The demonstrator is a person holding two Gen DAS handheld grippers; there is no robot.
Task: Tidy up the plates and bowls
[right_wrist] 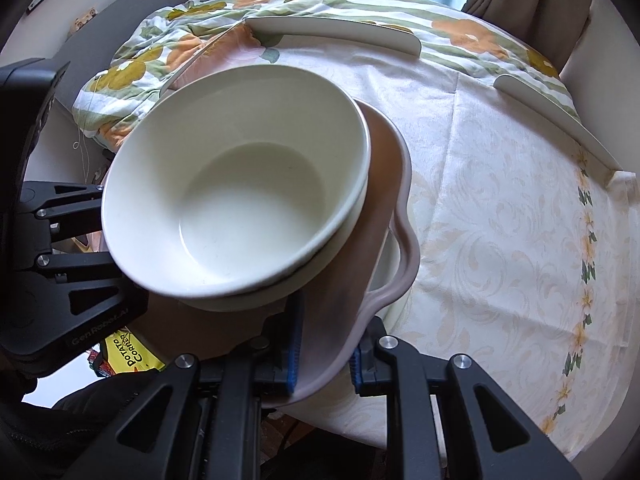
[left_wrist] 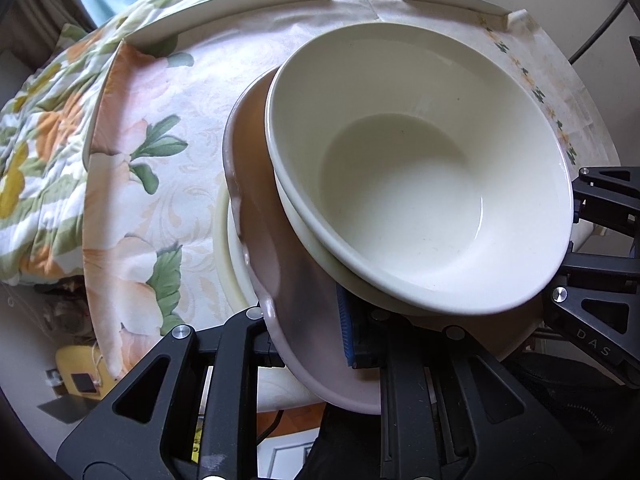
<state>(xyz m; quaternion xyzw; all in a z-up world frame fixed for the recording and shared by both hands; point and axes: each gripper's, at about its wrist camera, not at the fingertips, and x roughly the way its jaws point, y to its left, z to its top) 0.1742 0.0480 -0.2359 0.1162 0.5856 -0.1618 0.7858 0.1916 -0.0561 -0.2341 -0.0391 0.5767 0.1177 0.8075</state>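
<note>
A mauve plate with a wavy rim (left_wrist: pixel 288 264) (right_wrist: pixel 384 200) is held tilted just above the table and carries two nested cream bowls (left_wrist: pixel 420 168) (right_wrist: pixel 240 184). My left gripper (left_wrist: pixel 308 340) is shut on the plate's near edge, its blue pad (left_wrist: pixel 346 328) pressed on the upper face. My right gripper (right_wrist: pixel 324 356) is shut on the opposite edge, a blue pad (right_wrist: pixel 294 344) on top and another beneath. A cream plate (left_wrist: pixel 236 248) (right_wrist: pixel 390 256) lies on the cloth directly under the mauve one.
The table is covered by a pale floral cloth (right_wrist: pixel 500 220) and has low white raised rim pieces (left_wrist: pixel 224 4) (right_wrist: pixel 336 30) along its far side. A flowered quilt (left_wrist: pixel 36 128) lies beyond. A yellow snack packet (right_wrist: pixel 124 354) sits below the table edge.
</note>
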